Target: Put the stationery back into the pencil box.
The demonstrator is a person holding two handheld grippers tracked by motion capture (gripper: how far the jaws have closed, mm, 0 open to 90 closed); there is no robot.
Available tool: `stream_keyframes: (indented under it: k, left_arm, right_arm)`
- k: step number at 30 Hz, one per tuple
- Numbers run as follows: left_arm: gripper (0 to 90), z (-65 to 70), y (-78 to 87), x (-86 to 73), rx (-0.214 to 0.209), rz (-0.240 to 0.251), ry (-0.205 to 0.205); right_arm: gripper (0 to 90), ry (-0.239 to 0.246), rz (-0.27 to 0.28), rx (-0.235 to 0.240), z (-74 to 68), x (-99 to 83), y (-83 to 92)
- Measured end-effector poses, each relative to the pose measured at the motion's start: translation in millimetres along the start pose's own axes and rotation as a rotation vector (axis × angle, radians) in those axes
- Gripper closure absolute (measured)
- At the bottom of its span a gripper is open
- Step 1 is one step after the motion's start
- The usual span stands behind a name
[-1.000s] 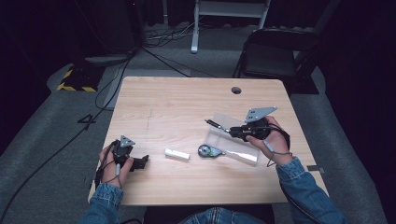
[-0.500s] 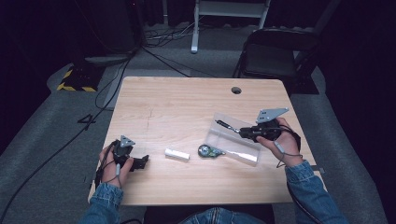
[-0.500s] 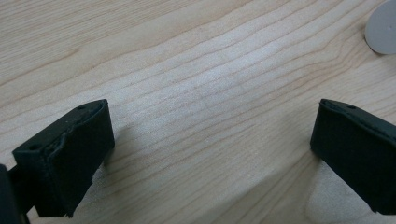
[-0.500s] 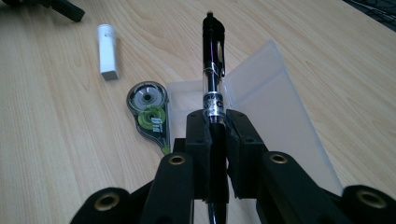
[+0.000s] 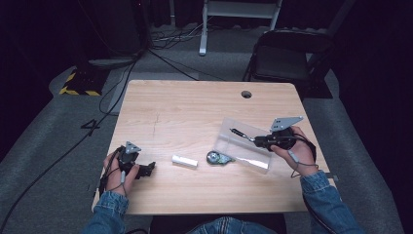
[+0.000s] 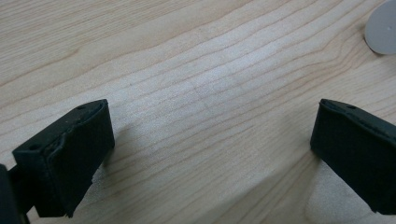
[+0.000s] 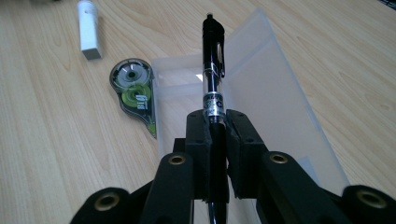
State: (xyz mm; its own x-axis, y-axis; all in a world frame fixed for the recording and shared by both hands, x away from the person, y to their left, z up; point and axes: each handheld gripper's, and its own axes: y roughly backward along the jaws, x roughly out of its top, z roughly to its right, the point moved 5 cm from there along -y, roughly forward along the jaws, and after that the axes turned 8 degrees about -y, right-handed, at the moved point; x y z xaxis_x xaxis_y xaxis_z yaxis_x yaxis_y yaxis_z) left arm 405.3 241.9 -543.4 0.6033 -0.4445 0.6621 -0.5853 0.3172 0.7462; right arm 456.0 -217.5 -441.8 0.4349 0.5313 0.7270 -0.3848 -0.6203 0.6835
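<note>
The right gripper (image 7: 215, 126) has its jaws clamped tight on a black pen (image 7: 213, 65), gripping it around the lower barrel with the clip end sticking out ahead. In the right gripper view the pen is lined up over a clear plastic box (image 7: 280, 88), which lies on the wooden table (image 5: 195, 107). From the high view the pen (image 5: 242, 133) pokes out to the left of the right gripper (image 5: 257, 141), over the box (image 5: 243, 146), on the right half of the table near the person's edge; I can't tell if the pen tip is touching the plastic or just above it. Just beside the box's left end lies a correction tape roller (image 5: 216, 157) with a green wheel, flat on the wood, and a bit further left there's a small white eraser-like stick (image 5: 184, 161). The roller (image 7: 135, 88) and the white stick (image 7: 88, 28) both turn up in the right gripper view too. Over on the left, the left gripper (image 5: 146, 168) sits low by the near edge, well apart from everything else, and its jaws are spread wide with nothing but bare wood between them.
</note>
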Motion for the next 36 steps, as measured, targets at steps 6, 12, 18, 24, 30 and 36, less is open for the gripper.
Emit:
stream_keyframes:
  k: [6, 12, 18, 24, 30, 36]
  left_arm:
    - [0.0, -0.1, -0.3, 0.2, 0.003, 0.002, -0.002]
    - [0.0, -0.1, -0.4, 0.2, 0.003, 0.003, -0.001]
    - [0.0, -0.2, -0.3, 0.2, 0.003, 0.002, -0.003]
    - [0.0, 0.2, -0.6, 0.4, 0.0, 0.002, -0.001]
    - [0.0, 0.2, -0.6, 0.5, 0.0, 0.002, -0.001]
    - [0.0, 0.3, -0.6, 0.5, 0.0, 0.002, -0.001]
  right_arm:
    - [80.6, 0.011, -0.05, -0.028, 4.0, -9.3, -8.2]
    - [80.6, 0.014, -0.094, -0.041, 4.8, -19.3, -13.0]
    - [80.6, 0.018, -0.118, -0.048, 5.2, -26.2, -16.1]
    - [80.5, 0.039, -0.166, -0.066, 3.3, -37.7, -24.8]
    - [80.5, 0.045, -0.176, -0.076, 3.6, -39.3, -27.8]
    - [80.6, 0.043, -0.182, -0.08, 5.2, -41.3, -30.7]
